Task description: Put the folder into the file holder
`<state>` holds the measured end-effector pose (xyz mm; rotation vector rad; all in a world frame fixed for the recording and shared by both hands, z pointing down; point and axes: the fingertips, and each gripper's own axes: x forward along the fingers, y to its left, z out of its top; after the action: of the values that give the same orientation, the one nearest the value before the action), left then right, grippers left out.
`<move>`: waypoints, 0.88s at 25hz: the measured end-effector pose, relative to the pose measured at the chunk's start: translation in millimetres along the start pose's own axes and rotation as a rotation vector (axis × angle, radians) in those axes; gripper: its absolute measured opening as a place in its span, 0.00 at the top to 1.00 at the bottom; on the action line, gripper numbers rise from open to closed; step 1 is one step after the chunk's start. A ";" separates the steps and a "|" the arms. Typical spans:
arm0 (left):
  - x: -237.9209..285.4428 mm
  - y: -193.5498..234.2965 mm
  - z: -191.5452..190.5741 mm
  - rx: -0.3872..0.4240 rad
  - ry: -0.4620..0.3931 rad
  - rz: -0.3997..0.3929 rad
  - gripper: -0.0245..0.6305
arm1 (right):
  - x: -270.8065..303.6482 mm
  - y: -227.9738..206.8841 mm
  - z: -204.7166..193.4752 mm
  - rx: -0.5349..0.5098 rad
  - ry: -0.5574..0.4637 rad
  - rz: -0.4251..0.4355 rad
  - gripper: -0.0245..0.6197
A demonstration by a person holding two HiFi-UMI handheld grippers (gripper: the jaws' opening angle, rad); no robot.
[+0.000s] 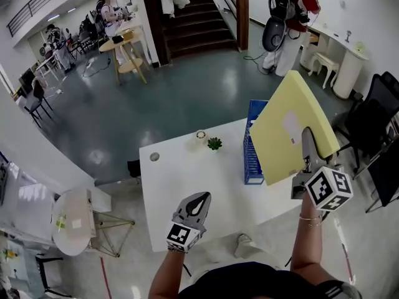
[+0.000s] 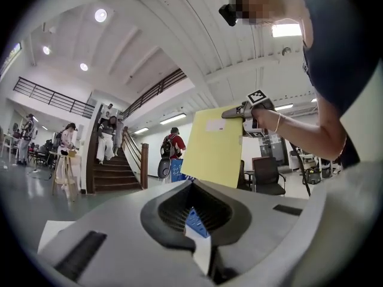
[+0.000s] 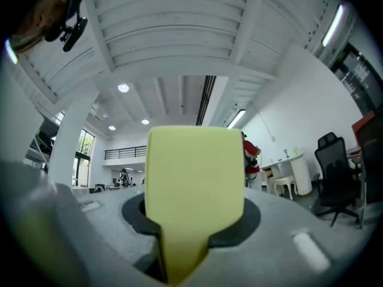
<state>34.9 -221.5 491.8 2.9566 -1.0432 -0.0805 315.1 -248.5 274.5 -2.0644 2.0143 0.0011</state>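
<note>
My right gripper (image 1: 307, 137) is shut on the lower edge of a yellow folder (image 1: 288, 129) and holds it tilted in the air over the right end of the white table (image 1: 187, 192). Just behind and below the folder, a blue file holder (image 1: 252, 151) stands on the table. In the right gripper view the folder (image 3: 194, 184) fills the middle, pinched between the jaws of the right gripper (image 3: 182, 247). My left gripper (image 1: 199, 199) hovers over the table's near edge, shut and empty. From the left gripper (image 2: 198, 238) the folder (image 2: 215, 145) and file holder (image 2: 177, 169) show ahead.
A small green plant (image 1: 214, 143) and a little round cup (image 1: 201, 134) sit at the table's far edge. Black office chairs (image 1: 374, 123) stand to the right, and a round white side table (image 1: 72, 220) to the left. People stand near the staircase (image 1: 199, 23).
</note>
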 end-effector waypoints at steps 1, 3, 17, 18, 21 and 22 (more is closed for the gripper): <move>-0.8 -0.8 -3.9 -0.002 0.010 0.001 0.96 | 3.6 -0.4 -2.5 -0.004 0.000 -0.015 0.71; -1.3 -2.4 -10.2 -0.013 0.021 0.001 0.96 | 11.2 -0.8 -7.7 -0.018 -0.002 -0.047 0.71; -16.2 15.4 -23.9 -0.040 0.051 0.065 0.96 | 60.3 13.5 -81.2 -0.108 -0.050 -0.163 0.71; -17.9 19.1 -24.1 -0.043 0.053 0.073 0.96 | 62.9 15.1 -87.2 -0.123 -0.054 -0.164 0.71; -22.1 29.1 -23.6 -0.051 0.057 0.099 0.96 | 69.6 18.4 -105.9 -0.150 -0.055 -0.156 0.71; -22.7 31.6 -22.9 -0.056 0.054 0.107 0.96 | 70.5 18.7 -111.2 -0.154 -0.058 -0.151 0.71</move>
<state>-1.4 -232.1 516.4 2.8308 -1.1688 -0.0286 279.9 -338.3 366.1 -2.2779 1.8724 0.1911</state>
